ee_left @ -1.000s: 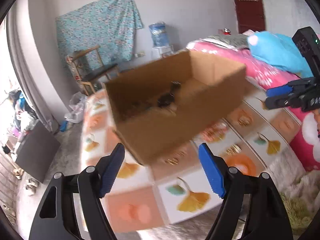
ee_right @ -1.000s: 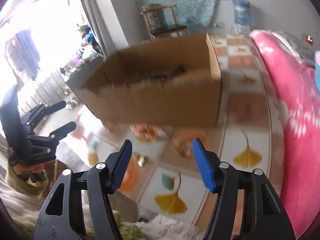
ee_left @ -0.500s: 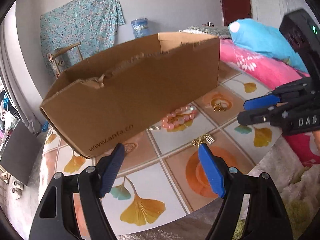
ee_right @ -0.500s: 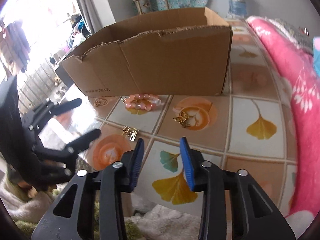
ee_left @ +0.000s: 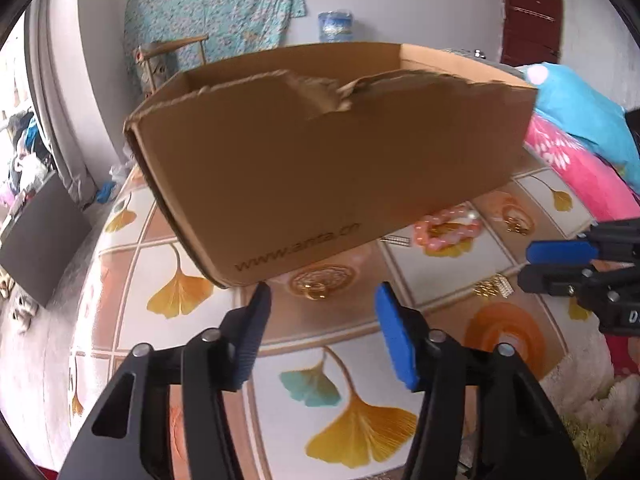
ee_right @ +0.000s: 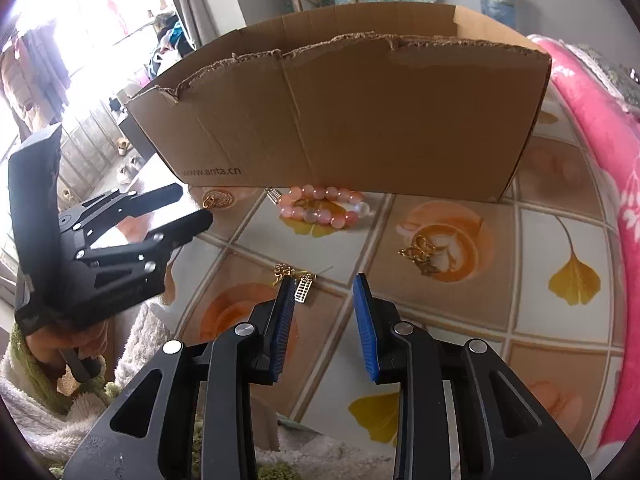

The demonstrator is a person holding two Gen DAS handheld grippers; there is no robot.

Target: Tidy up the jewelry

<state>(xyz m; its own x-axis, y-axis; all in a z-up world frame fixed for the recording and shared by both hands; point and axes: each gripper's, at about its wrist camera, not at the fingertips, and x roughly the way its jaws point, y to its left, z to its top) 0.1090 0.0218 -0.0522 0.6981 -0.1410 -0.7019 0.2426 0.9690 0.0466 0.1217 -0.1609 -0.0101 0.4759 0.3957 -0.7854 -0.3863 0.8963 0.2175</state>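
A brown cardboard box [ee_left: 328, 160] [ee_right: 340, 120] stands on the patterned tabletop [ee_right: 540, 320]. In front of it lie a pink bead bracelet [ee_right: 324, 208] [ee_left: 448, 228], a gold ring [ee_left: 314, 290] [ee_right: 210, 200], a gold earring pair with a small silver charm [ee_right: 296, 280] [ee_left: 490, 288] and a gold chain piece [ee_right: 420, 254] [ee_left: 516, 222]. My left gripper [ee_left: 322, 300] is open and empty, just short of the gold ring. My right gripper [ee_right: 322, 288] is partly open and empty, its left finger beside the earring pair.
A pink blanket [ee_right: 600, 140] and blue pillow [ee_left: 576, 112] lie along the right. A wooden chair [ee_left: 168, 60], a water jug [ee_left: 336, 26] and hanging floral cloth [ee_left: 216, 0] stand behind. A fluffy rug [ee_right: 60, 420] lies below the table's near edge.
Both grippers dropped low and came closer to the jewelry in front of the box. The left gripper narrowed somewhat and swung toward the ring; the right one closed partway, then widened a little.
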